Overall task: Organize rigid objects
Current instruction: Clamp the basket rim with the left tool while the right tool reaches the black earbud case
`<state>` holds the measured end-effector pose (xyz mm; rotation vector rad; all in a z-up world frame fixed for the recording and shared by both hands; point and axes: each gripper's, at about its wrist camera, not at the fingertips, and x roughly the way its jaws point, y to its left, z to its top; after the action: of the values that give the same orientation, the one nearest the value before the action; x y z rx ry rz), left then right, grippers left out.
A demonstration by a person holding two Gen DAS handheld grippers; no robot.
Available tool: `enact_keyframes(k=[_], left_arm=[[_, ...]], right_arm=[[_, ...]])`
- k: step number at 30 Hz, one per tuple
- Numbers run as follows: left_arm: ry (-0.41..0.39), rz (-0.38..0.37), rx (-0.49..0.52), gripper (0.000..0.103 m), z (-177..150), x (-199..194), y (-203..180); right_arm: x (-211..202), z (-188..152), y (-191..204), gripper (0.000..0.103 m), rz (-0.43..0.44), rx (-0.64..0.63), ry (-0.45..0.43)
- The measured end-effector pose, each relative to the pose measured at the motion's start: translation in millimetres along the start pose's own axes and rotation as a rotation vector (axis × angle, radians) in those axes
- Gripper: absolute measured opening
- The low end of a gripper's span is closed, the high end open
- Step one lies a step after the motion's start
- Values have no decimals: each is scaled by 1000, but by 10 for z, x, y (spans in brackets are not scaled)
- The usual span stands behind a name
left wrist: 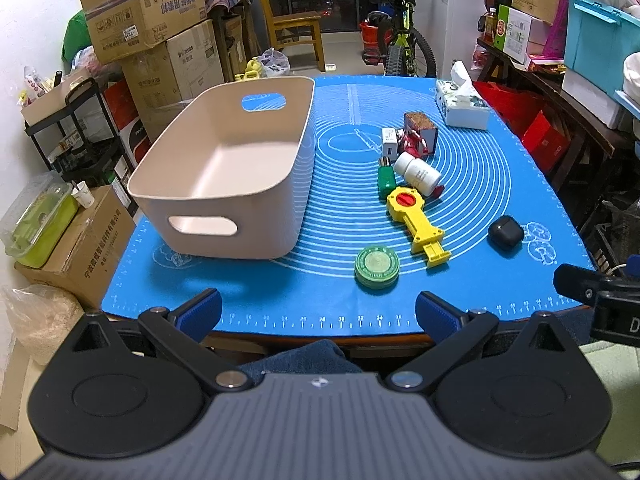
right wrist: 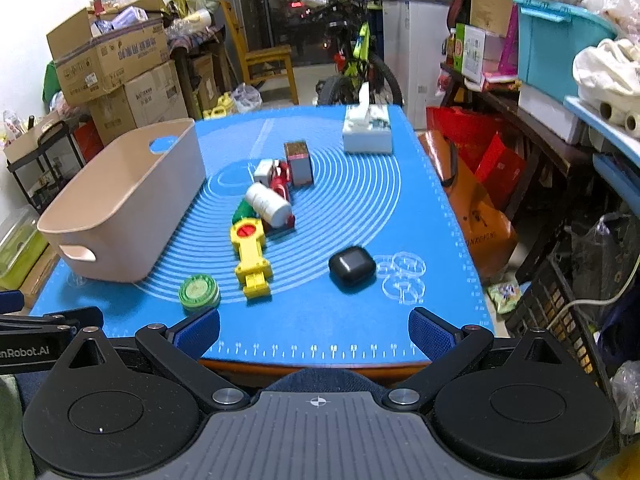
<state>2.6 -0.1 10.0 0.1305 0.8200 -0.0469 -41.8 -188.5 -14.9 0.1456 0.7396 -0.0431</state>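
Beige plastic bin [left wrist: 224,168]: smooth, rounded, handle cutouts, on left of blue ruled mat [left wrist: 472,200]. Right of it, loose: ribbed green round tin [left wrist: 376,266], yellow plastic toy [left wrist: 418,220], white pill bottle [left wrist: 418,172], matte black pebble-shaped case [left wrist: 506,233]. Small red item behind bottle: unclear. Left gripper [left wrist: 318,314] and right gripper [right wrist: 314,332]: blue pads spread wide, empty.

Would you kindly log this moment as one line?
left tool open | right tool open | bin empty | items on mat
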Motion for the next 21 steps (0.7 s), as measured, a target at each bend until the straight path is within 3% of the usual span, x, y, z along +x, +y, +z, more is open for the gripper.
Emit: enact_keyframes(k=[11,21], left_arm=[[-71,25,19,102,640,-19,300],[-70,85,-89,102,1303,372,1090]], right_arm=[[108,502,3,100,30,14,-61],[736,785,-61,100,-13,22,-5]])
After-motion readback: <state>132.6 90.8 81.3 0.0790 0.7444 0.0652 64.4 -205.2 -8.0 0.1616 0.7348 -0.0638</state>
